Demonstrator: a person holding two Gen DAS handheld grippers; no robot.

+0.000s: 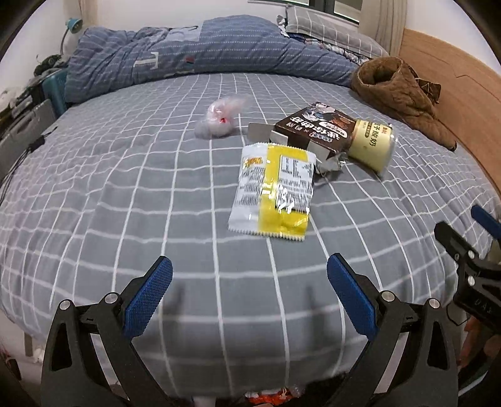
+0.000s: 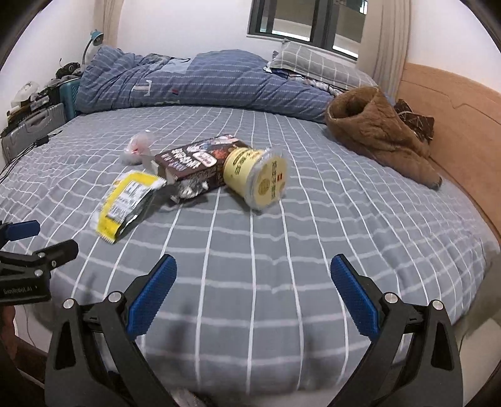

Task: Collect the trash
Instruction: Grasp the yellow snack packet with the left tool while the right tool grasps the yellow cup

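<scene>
- So far nothing is in my grip: my left gripper (image 1: pixel 249 281) hovers low in the frame with its fingers spread wide and released, and my right gripper (image 2: pixel 253 281) is splayed and empty too.
- Trash lies clustered mid-frame on the bed (image 1: pixel 125 194): a yellow-and-white snack wrapper (image 1: pixel 273 191) nearest me, a brown carton (image 1: pixel 313 128) touching a pale yogurt cup (image 2: pixel 255 175) tipped on its side, and a crumpled clear bag (image 1: pixel 219 117) just behind.
- Judging by that spread stance, both grippers are poised for an approach, the wrapper the easiest first pick.
- Soft grey checked bedding will give under a pinch.
- Rumpled blue quilt (image 1: pixel 200 50) upper frame, brown garment (image 2: pixel 375 137) right, window (image 2: pixel 307 22) top.
</scene>
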